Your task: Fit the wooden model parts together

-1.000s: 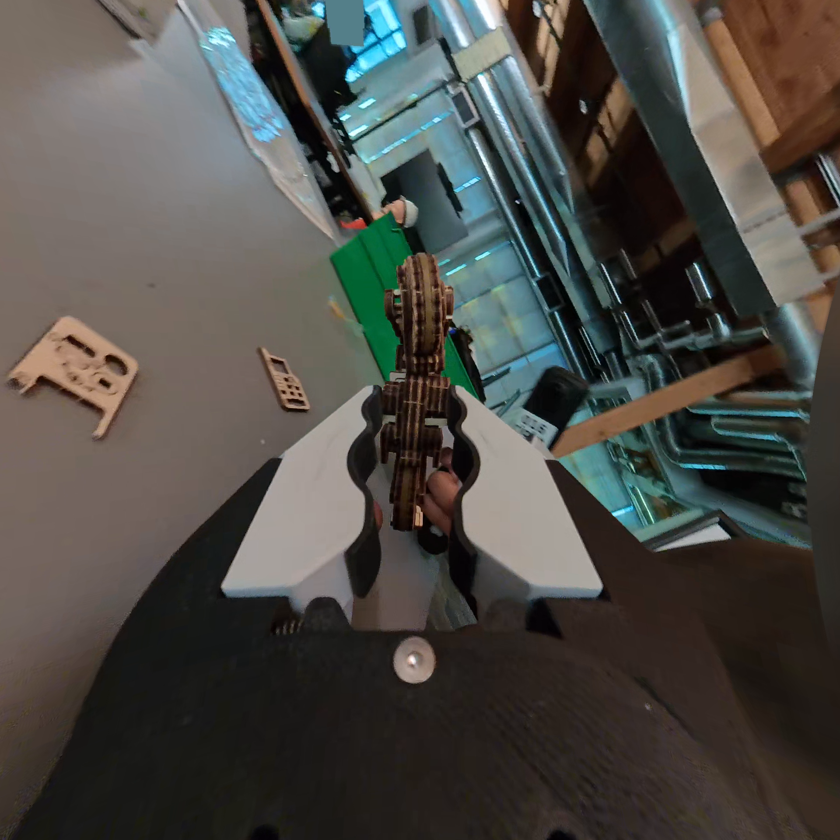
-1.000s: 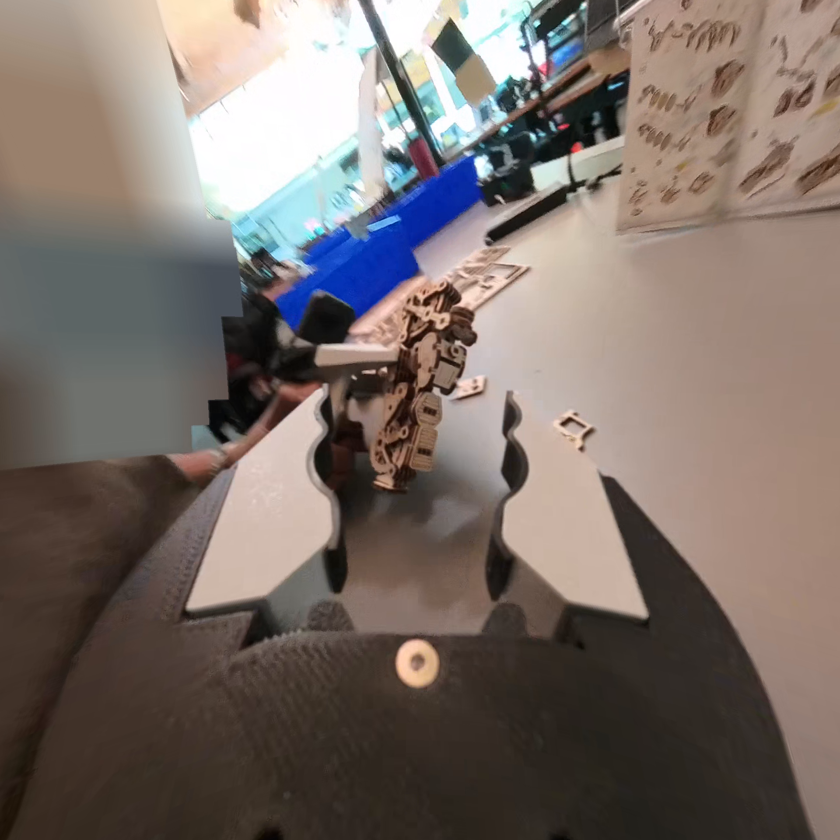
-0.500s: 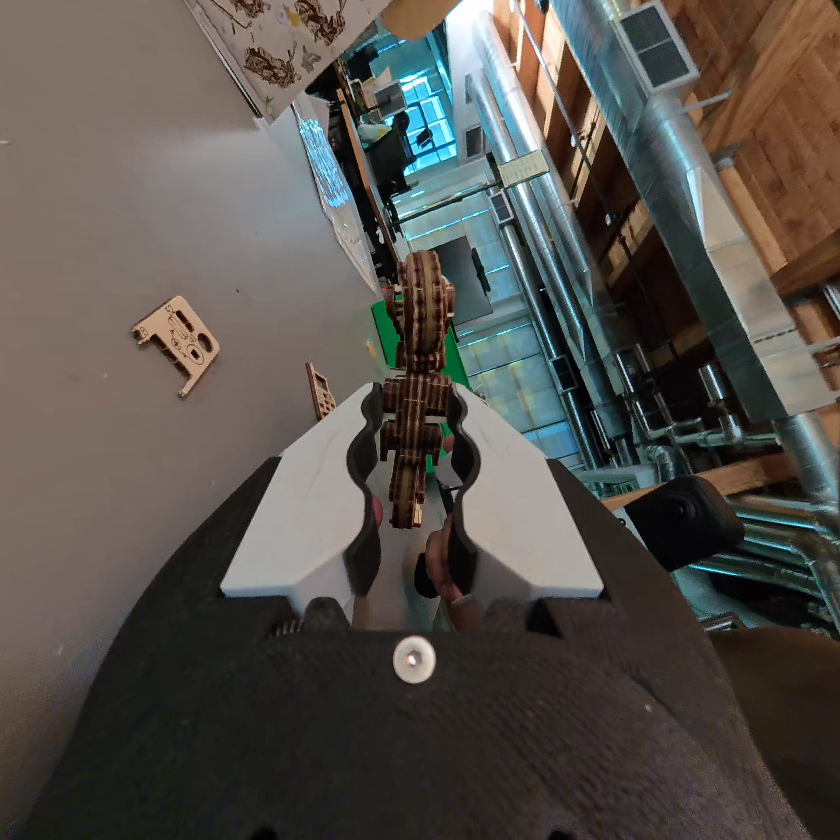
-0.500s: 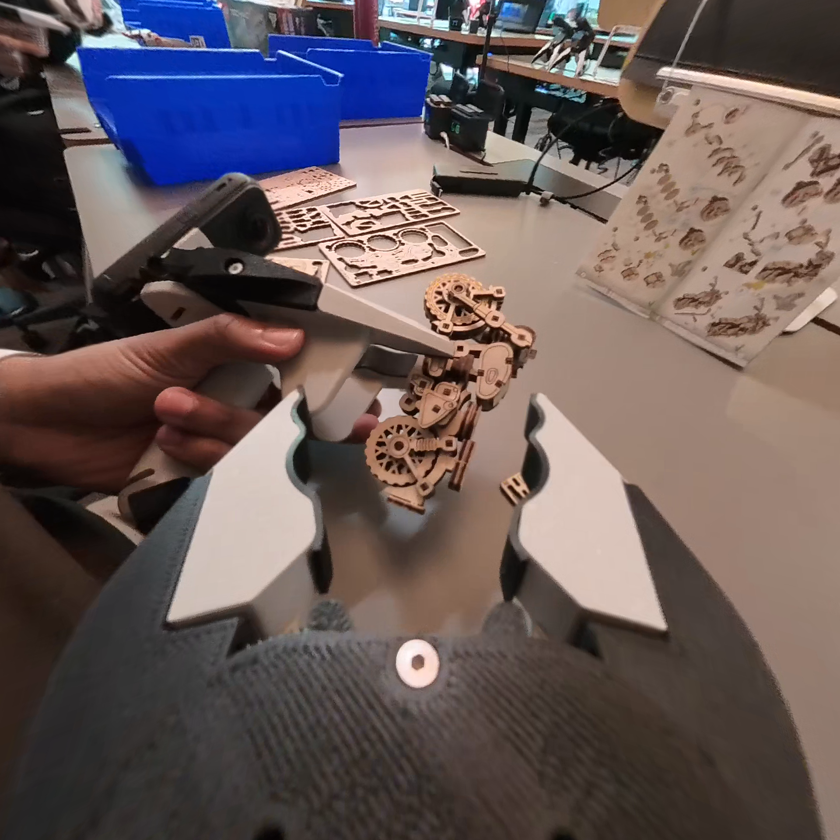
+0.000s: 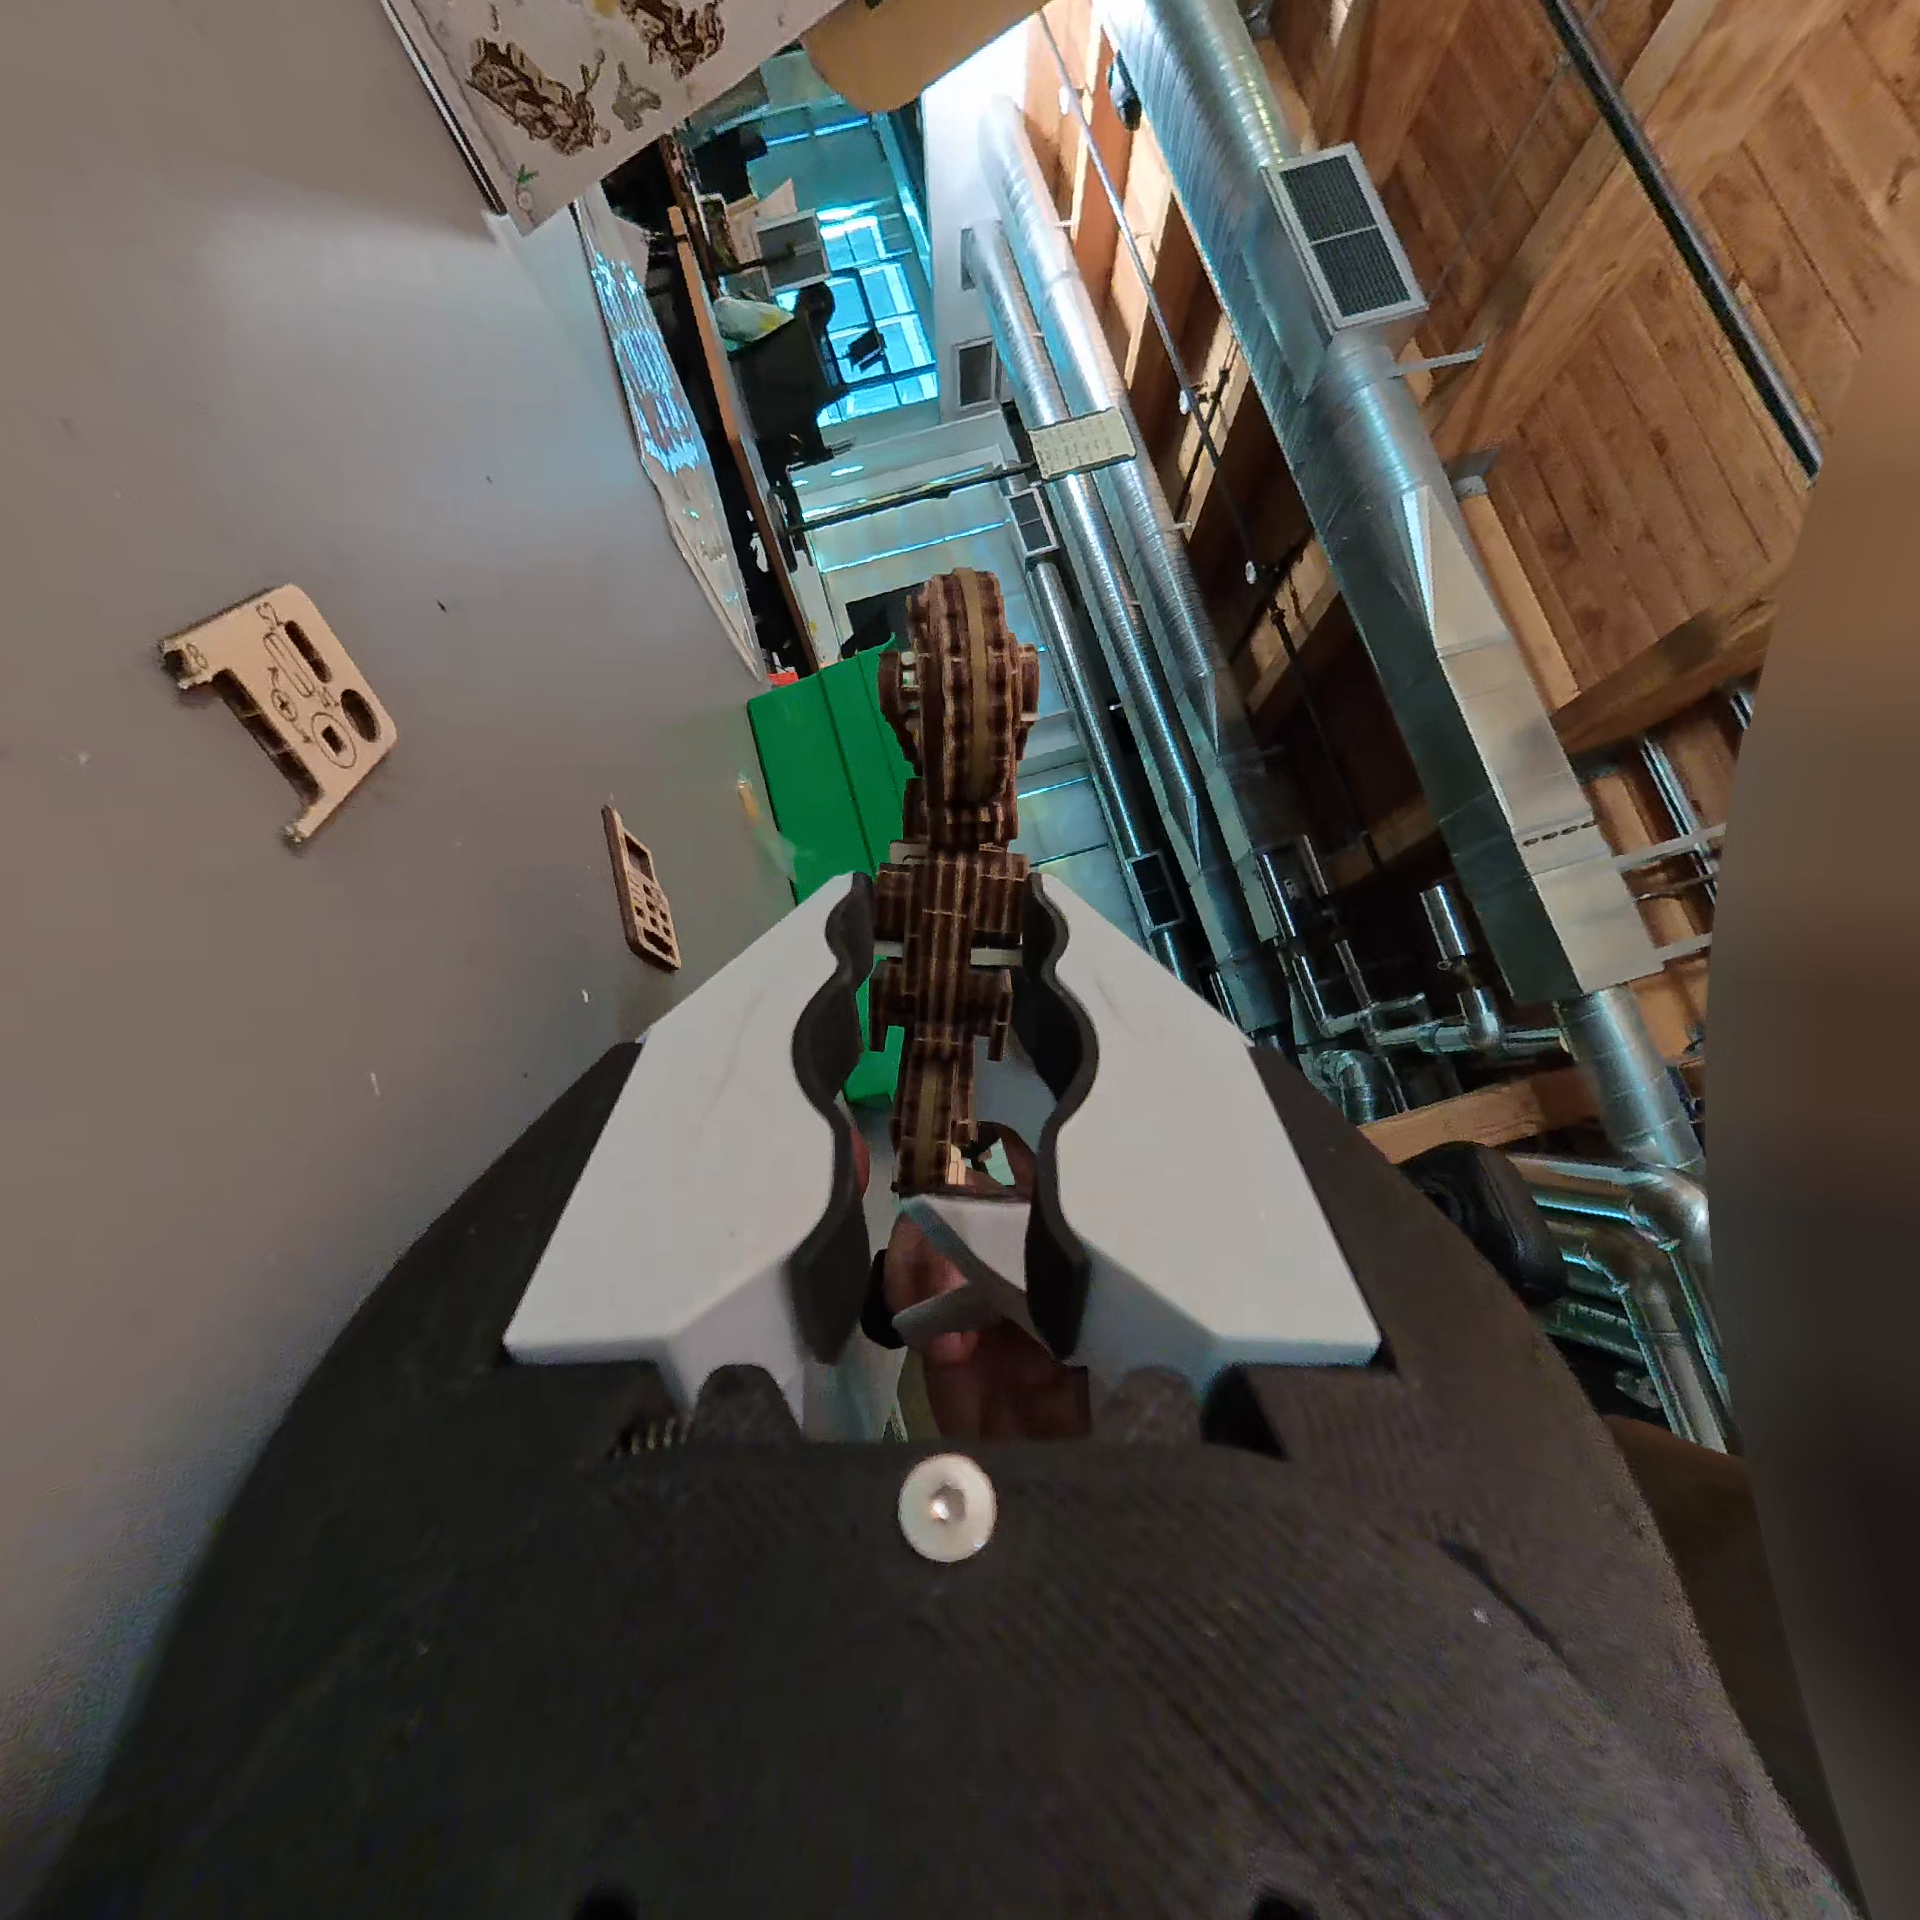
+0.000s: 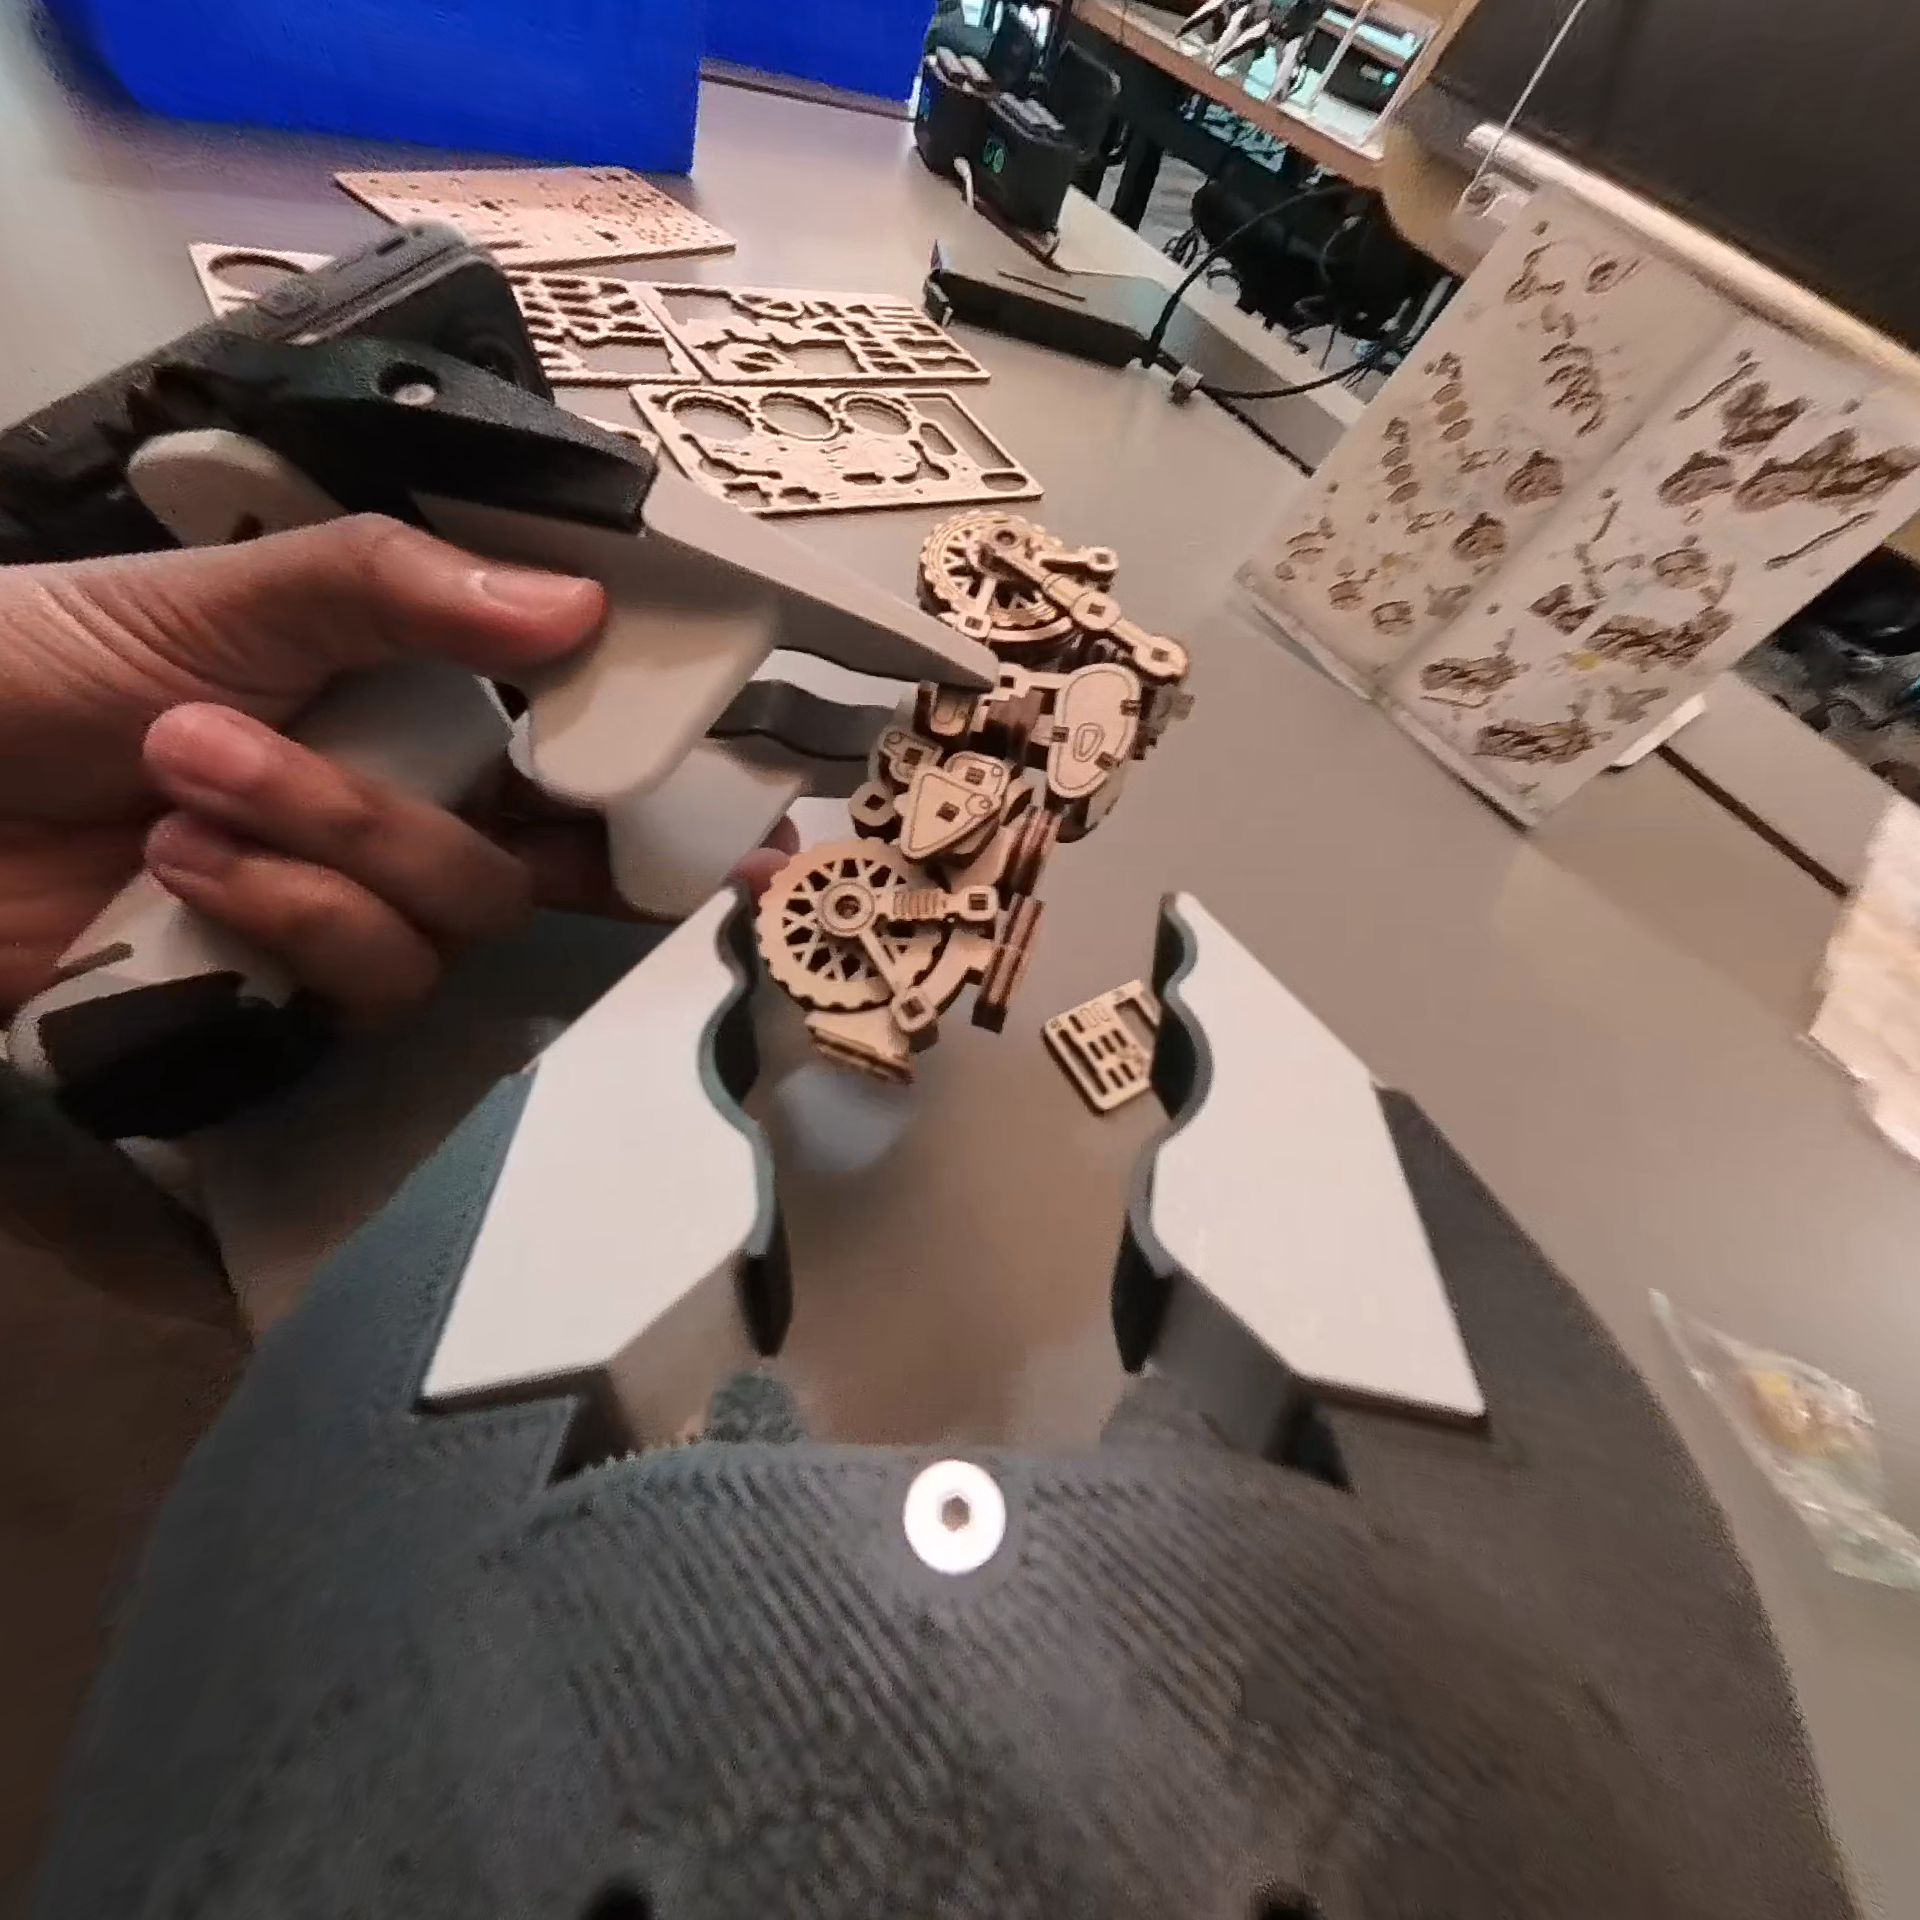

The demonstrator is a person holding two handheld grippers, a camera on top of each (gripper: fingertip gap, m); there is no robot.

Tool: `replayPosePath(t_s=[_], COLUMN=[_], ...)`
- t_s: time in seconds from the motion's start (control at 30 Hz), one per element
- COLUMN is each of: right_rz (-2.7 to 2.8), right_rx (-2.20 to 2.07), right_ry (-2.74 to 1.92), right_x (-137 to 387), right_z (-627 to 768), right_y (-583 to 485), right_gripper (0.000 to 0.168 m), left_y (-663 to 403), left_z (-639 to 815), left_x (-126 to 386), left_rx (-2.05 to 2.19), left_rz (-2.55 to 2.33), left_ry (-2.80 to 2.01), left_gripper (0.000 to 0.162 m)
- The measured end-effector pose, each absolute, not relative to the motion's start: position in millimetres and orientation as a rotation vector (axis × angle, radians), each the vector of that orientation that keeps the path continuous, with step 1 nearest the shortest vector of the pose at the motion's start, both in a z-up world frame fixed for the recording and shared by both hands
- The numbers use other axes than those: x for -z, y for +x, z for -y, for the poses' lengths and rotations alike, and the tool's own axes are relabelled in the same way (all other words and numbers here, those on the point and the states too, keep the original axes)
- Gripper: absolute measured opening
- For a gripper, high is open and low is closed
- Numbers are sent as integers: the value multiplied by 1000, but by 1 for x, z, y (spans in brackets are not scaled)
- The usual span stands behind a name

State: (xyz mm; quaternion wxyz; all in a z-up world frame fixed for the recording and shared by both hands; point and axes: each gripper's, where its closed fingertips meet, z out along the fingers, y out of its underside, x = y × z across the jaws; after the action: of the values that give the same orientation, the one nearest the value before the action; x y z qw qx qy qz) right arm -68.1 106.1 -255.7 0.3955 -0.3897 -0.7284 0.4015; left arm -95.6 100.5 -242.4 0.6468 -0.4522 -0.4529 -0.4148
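The left gripper [image 5: 948,940] is closed on the wooden model [image 5: 961,831], its two grey fingers [image 5: 717,1122] pressing the layered body from either side near the fingertips; the model's upper part, a stacked wheel shape, stands out beyond the tips, and its lower end reaches back between the fingers. In the right wrist view the same model [image 6: 997,769] hangs in the air above the grey table [image 6: 1403,935], held by the left gripper [image 6: 935,707] that comes in from the left in a person's hand [image 6: 260,748]; the model is a cluster of gears, spoked wheels and small plates, tilted, with one spoked wheel lowest. The right gripper [image 6: 951,956] stands wide open and holds nothing; the model's lowest wheel lies just ahead of its left fingertip, and whether they touch I cannot tell. A small slotted wooden piece [image 6: 1107,1044] lies flat on the table just beside the right fingertip. Farther off on the table lie several flat wooden part sheets [image 6: 831,447] with cut-out holes, and to the right a printed instruction sheet [image 6: 1579,540] stands propped; blue bins [image 6: 416,73] stand at the far edge. In the left wrist view a pale wooden offcut [image 5: 286,707] and a small slotted wooden piece [image 5: 642,888] lie apart on the table [image 5: 260,364].
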Motion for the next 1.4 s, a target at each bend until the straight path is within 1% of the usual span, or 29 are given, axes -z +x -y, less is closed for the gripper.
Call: replayPosePath(t_s=[0.33,0.57,0.8,0.97,1.27,1.4], right_rz=[1772,1811,1924,1970,1958,1954], right_rx=[-970,-1027,-961,-969,-1099,-1099], right_ry=[-1023,-922,-918,-920,-961,-978], right_x=[248,243,259,264,254,252], right_z=[-139,-126,-122,-119,-117,-118], right_y=[-67,-60,-58,-55,-50,-50], right_gripper=[76,84,80,74,64,62], left_y=[-87,-80,-57,-42,-31,-29], left_z=[-104,-108,-119,-123,-125,-125], left_x=[243,245,248,248,246,243], left_rx=[1034,1011,887,861,891,909], left_rz=[1023,1003,877,780,710,685], left_ry=[-1043,-1098,-1320,-1414,-1449,-1435], left_gripper=[26,26,26,26,25,25])
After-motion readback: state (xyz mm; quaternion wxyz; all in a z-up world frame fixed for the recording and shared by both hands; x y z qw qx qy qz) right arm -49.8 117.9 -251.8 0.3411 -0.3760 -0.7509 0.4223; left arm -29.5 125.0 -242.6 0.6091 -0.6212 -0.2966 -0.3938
